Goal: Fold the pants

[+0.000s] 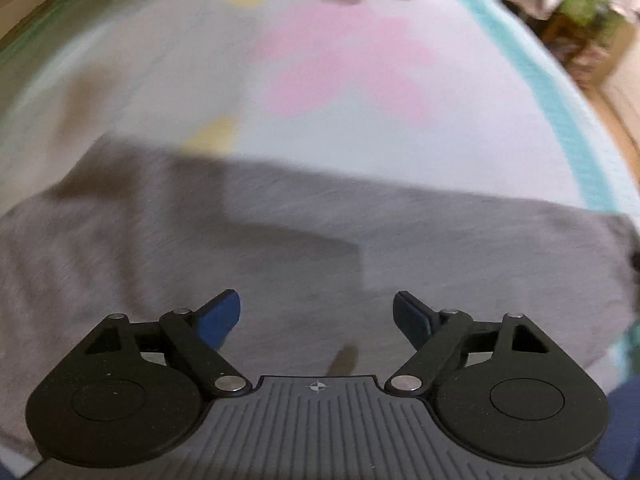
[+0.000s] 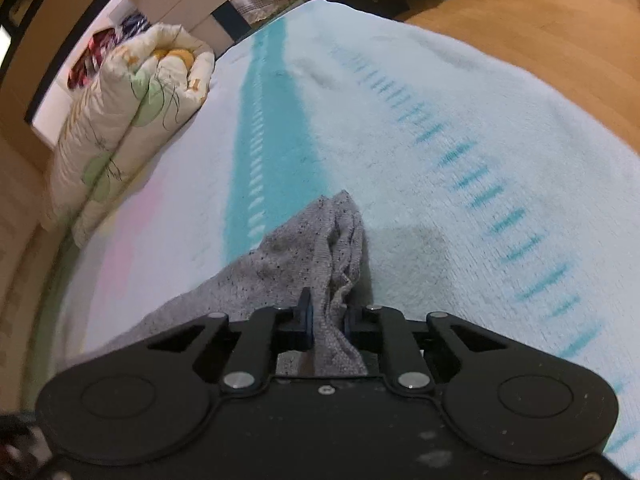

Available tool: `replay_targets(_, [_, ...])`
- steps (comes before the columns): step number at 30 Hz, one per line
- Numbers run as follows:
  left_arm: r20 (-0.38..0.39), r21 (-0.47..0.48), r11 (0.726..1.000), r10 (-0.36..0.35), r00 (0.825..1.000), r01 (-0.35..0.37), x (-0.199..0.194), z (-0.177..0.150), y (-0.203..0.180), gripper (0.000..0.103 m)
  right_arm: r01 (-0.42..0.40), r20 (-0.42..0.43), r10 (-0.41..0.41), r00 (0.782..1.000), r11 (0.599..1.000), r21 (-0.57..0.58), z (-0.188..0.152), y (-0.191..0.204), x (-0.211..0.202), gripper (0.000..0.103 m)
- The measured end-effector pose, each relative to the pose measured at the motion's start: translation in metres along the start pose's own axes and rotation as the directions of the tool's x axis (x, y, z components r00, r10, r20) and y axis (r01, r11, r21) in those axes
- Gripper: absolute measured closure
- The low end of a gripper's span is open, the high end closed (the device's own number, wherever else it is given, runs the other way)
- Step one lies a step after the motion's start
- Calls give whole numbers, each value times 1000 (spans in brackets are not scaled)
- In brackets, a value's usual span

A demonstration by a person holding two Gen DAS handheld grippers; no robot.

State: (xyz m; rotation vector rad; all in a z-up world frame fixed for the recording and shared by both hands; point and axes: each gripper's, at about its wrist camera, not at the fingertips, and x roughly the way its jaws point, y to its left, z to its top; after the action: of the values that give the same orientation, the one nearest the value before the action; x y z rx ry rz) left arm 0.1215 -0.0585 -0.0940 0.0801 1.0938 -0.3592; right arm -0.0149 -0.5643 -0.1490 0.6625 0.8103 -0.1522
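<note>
Left wrist view is smeared w/ motion blur, so the far edge of the bed and the clutter at top right can't be made out beyond a red patch and something green. The pants (image 1: 304,240) run off the frame at left and right, and their lower part is hidden behind the left gripper (image 1: 316,316) body. A blue shape at bottom right is cut off and can't be identified.

The surface is a bed covered by a pale blanket (image 1: 360,128) w/ soft pink and yellow patches and a teal stripe (image 1: 560,120) along its right side. Right wrist view shows the same blanket (sharper here), the teal band, a row of short teal dashes (image 2: 492,196), wooden floor (image 2: 540,20) beyond the bed on the right, and a rolled floral quilt (image 2: 132,120) lying along the bed's left side. Room behind it is too distorted to read.

The grey pants lie spread flat on the blanket directly ahead of and under the left gripper, whose jaws are spread wide apart w/ nothing between them, blue pads showing. The right gripper (image 2: 326,312) has its jaws pressed together, pinching a bunched fold of the pants; the knit fabric rises past the fingertips to a peak and trails off to the lower left over the blanket.
</note>
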Motion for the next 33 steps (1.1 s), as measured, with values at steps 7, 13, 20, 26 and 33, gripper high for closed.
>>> replay_targets(7, [1, 89, 991, -104, 995, 104, 27, 28, -76, 24, 11, 37, -7, 999, 994, -105, 13, 38, -26, 89])
replay_targets(13, [-44, 138, 988, -58, 997, 64, 74, 42, -111, 24, -1, 64, 11, 998, 988, -156, 19, 65, -47, 89])
replay_targets(20, [-30, 173, 981, -89, 996, 93, 58, 35, -105, 24, -20, 84, 38, 996, 980, -198, 17, 107, -70, 89])
replay_targets(26, [5, 62, 991, -119, 993, 118, 21, 17, -37, 24, -88, 65, 108, 992, 964, -252, 3, 167, -87, 89])
replay_targets(33, [74, -102, 987, -114, 991, 121, -14, 4, 53, 23, -213, -25, 217, 976, 919, -332, -54, 268, -72, 89])
